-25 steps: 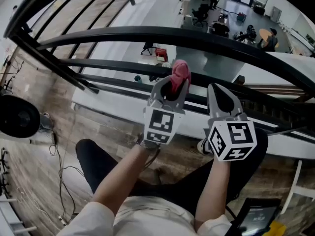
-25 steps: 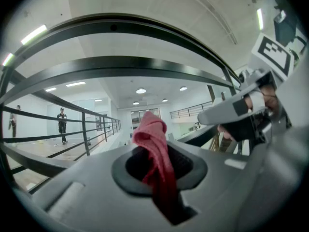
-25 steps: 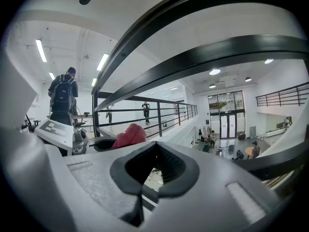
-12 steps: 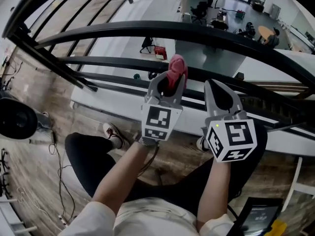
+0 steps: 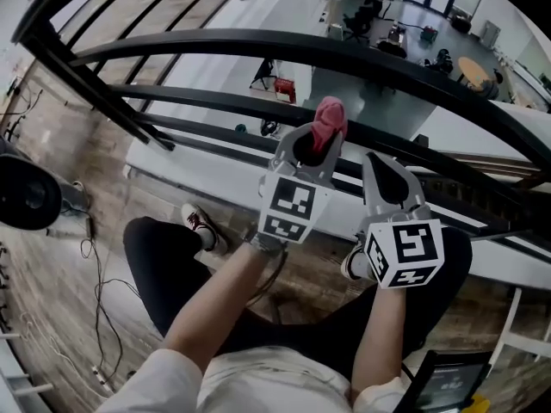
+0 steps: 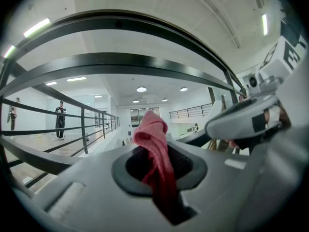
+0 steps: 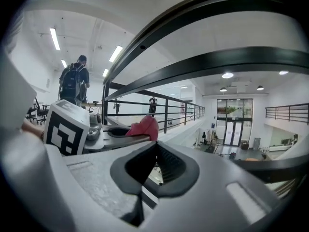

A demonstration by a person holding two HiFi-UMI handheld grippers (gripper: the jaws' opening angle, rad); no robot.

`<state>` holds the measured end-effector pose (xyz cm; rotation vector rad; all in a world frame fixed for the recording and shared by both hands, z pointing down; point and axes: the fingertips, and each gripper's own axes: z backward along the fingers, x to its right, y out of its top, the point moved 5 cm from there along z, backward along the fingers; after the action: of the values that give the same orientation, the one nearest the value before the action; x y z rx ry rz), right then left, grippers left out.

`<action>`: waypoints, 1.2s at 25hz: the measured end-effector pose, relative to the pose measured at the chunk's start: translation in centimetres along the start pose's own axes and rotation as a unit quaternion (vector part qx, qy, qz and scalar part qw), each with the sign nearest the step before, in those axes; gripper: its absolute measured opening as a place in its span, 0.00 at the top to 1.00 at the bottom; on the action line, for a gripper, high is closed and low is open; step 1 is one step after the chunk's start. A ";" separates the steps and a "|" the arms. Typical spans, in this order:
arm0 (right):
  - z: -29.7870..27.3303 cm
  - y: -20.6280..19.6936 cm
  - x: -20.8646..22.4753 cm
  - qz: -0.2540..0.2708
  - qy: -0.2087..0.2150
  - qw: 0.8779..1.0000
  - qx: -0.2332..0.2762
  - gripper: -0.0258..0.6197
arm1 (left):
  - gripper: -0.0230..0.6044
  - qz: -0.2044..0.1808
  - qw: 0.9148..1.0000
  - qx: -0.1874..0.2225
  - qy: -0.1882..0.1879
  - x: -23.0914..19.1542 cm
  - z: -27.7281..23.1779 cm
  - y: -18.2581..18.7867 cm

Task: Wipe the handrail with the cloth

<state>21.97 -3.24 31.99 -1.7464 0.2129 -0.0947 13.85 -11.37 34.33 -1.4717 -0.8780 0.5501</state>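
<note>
You are pinching the cloth (image 5: 328, 120) in the left gripper (image 5: 312, 147), jaws closed on it, at frame centre, below the handrail (image 5: 258, 46). The right gripper (image 5: 389, 172) is idling, jaws together, empty. Step, as judged: approach. Next: raising the cloth onto the rail and pressing.

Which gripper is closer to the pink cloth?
The left. The left gripper is shut on the pink cloth, which sticks up from between its jaws. The right gripper is off to the cloth's right, shut on nothing and not touching it.
</note>
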 end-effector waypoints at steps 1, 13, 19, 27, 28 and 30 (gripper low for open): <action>-0.1 0.0 0.1 -0.011 -0.003 1.000 0.003 0.96 | 0.86 0.002 1.000 -0.003 0.003 -0.1 0.0 0.1; -0.1 1.8 2.6 -0.047 0.035 0.998 0.013 0.96 | 0.86 -0.005 0.999 -0.013 0.049 -0.9 0.3 -0.9; 0.5 5.1 1.1 -0.084 0.100 0.989 0.066 0.96 | 0.86 0.018 0.996 -0.029 0.077 -0.8 -0.3 -0.8; -0.3 5.2 -0.9 -0.072 0.082 0.992 0.063 0.96 | 0.86 0.030 0.995 -0.057 0.075 -1.0 -0.4 -0.8; -0.2 5.4 -0.9 -0.072 0.078 0.992 0.067 0.96 | 0.86 0.030 0.995 -0.055 0.074 -1.0 -0.4 -0.8; -0.1 5.8 -0.9 -0.070 0.070 0.992 0.072 0.96 | 0.86 0.027 0.996 -0.049 0.075 -0.9 -0.3 -0.8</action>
<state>20.55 -4.17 26.37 -1.6105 0.1806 -0.3278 13.42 -12.34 34.98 -1.6079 -0.7589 0.4346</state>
